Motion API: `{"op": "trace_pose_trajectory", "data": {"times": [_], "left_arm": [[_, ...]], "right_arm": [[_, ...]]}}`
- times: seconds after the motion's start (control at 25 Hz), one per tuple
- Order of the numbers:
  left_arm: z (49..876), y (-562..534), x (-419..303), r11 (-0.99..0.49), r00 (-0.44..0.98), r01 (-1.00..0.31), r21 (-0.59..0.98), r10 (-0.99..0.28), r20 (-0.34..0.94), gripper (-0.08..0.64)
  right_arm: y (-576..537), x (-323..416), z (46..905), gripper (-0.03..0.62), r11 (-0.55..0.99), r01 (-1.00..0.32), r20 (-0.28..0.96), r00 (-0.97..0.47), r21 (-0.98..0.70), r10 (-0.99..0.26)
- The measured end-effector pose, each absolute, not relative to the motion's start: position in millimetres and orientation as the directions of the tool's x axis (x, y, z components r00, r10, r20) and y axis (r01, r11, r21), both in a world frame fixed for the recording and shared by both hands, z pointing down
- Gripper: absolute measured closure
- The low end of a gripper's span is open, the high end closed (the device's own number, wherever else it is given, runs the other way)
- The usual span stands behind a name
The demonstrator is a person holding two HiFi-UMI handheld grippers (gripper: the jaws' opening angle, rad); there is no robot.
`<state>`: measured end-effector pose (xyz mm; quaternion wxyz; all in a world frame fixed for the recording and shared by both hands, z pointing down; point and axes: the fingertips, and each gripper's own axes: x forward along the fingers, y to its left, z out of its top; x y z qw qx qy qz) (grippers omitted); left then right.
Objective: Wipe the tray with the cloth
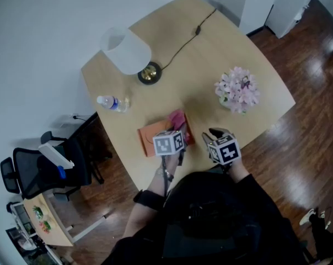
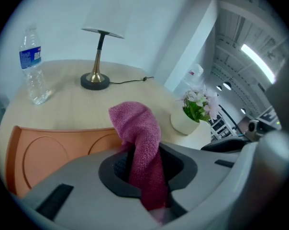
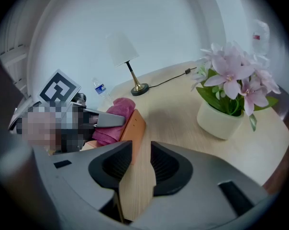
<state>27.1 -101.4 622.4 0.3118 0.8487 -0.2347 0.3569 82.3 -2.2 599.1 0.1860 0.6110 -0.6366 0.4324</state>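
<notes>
An orange tray (image 1: 150, 139) lies near the front edge of the wooden table. A pink cloth (image 1: 177, 118) rests on its far right part. My left gripper (image 1: 176, 130) is over the tray. In the left gripper view the left gripper (image 2: 144, 176) is shut on the cloth (image 2: 139, 133), which bulges up out of the jaws, with the tray (image 2: 44, 152) low at the left. My right gripper (image 1: 215, 132) is at the tray's right side. In the right gripper view the right gripper (image 3: 142, 162) is shut on the tray's edge (image 3: 135, 128), seen edge-on, with the cloth (image 3: 116, 110) just left of it.
A pot of pink flowers (image 1: 238, 90) stands right of the tray, close to the right gripper. A water bottle (image 1: 112, 102) lies at the left of the table. A lamp (image 1: 130, 54) with its cable (image 1: 183, 46) is at the back. An office chair (image 1: 34, 170) stands on the floor at the left.
</notes>
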Motion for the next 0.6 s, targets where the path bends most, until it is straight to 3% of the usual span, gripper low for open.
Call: {"op": "trace_pose_trajectory", "data": {"times": [0.2,0.44,0.6], "left_arm": [[598.3,-109.5,-21.5,-0.708,0.627,-0.634,0.311,-0.235,0.743,0.471],[616.9,-116.3,-143.9,-0.646,0.465,-0.745,0.167,-0.323,0.824,0.471],[627.0,-108.5,-155.9,-0.619,0.469,-0.76,0.201,-0.308,0.828,0.471]], "right_arm": [[-5.3,79.1,592.7,0.459,-0.109,-0.939,0.755,-0.189,-0.326,-0.628],[-5.1,72.7,593.7,0.459,-0.089,-0.942,0.755,-0.2,-0.323,-0.624],[-4.6,70.4,594.3,0.459,-0.079,-0.946,0.759,-0.2,-0.314,-0.62]]}}
